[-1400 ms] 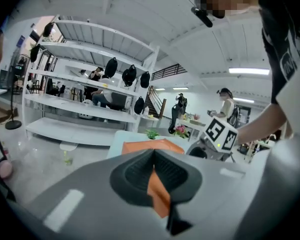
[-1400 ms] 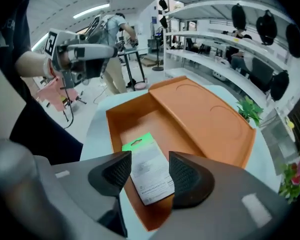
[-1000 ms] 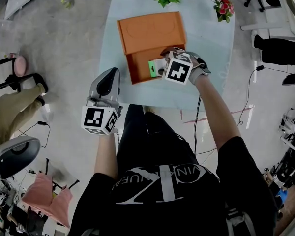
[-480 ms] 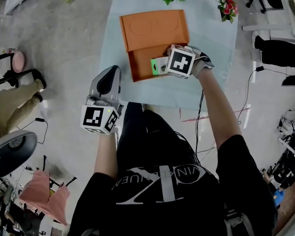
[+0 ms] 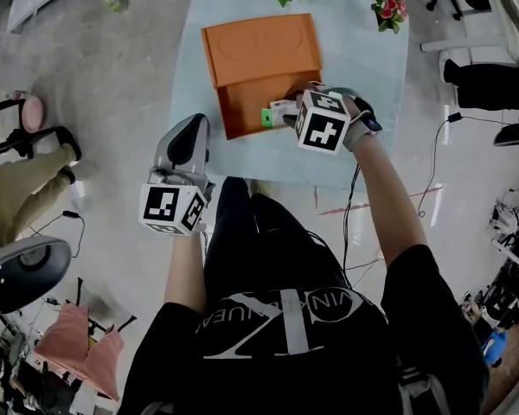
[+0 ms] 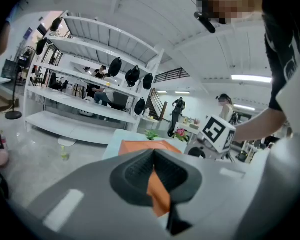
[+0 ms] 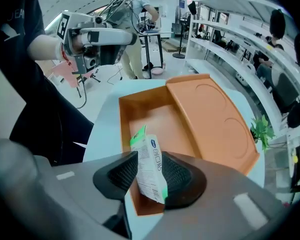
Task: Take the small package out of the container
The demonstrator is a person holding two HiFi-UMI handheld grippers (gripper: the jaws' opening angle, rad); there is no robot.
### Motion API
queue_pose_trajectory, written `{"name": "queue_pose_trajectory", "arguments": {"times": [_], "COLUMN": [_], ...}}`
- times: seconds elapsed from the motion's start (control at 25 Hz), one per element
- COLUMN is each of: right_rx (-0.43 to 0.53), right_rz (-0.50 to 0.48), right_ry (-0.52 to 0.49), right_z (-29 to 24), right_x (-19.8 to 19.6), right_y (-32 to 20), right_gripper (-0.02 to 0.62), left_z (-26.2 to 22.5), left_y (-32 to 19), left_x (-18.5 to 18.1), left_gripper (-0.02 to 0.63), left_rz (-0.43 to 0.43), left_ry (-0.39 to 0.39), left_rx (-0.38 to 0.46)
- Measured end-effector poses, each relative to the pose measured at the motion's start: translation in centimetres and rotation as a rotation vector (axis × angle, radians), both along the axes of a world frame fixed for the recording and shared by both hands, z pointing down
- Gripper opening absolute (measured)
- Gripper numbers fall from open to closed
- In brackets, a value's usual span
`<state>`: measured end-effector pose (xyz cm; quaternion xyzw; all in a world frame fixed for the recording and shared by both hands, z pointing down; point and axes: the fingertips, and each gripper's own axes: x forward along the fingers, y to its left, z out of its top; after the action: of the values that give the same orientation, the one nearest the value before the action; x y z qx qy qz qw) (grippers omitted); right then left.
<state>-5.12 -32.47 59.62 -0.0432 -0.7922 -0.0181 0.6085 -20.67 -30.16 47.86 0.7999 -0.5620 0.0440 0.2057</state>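
Small package (image 7: 150, 160) in right claw (image 7: 149, 174)

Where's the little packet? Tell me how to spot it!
Find the pale table with the orange container on it. At the container's open tray, the right gripper has just been closing its jaws on the small package: a thin white packet with green edges and blue print, the only white-and-green thing there.
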Motion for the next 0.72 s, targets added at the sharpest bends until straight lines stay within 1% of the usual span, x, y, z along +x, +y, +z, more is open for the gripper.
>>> {"name": "queue_pose_trajectory", "arguments": {"times": [0.16, 0.32, 0.52, 0.72], "right_rx": [0.061, 0.101, 0.14, 0.207], "right_rz": [-0.029, -0.046, -0.076, -0.131], "right_ry": [-0.007, -0.012, -0.01, 0.025], "right_z": [-0.7, -1.2, -1.2, -1.2], "right_x": [0.5, 0.9, 1.4, 1.8], "right_y": [0.7, 1.7, 2.5, 3.0], "right_gripper": [0.125, 0.092, 0.088, 0.089], "left_z": [-0.2, -0.2, -0.3, -0.6], "left_y": [0.7, 1.7, 2.3, 2.8], "left_x": [0.9, 1.6, 2.4, 2.6], "left_gripper": [0.0, 0.0, 0.0, 0.0], "left_rz": [0.006, 0.009, 0.014, 0.009], "left_ry": [0.001, 0.009, 0.013, 0.013], "left_rx": [0.004, 0.004, 0.008, 0.012]}}
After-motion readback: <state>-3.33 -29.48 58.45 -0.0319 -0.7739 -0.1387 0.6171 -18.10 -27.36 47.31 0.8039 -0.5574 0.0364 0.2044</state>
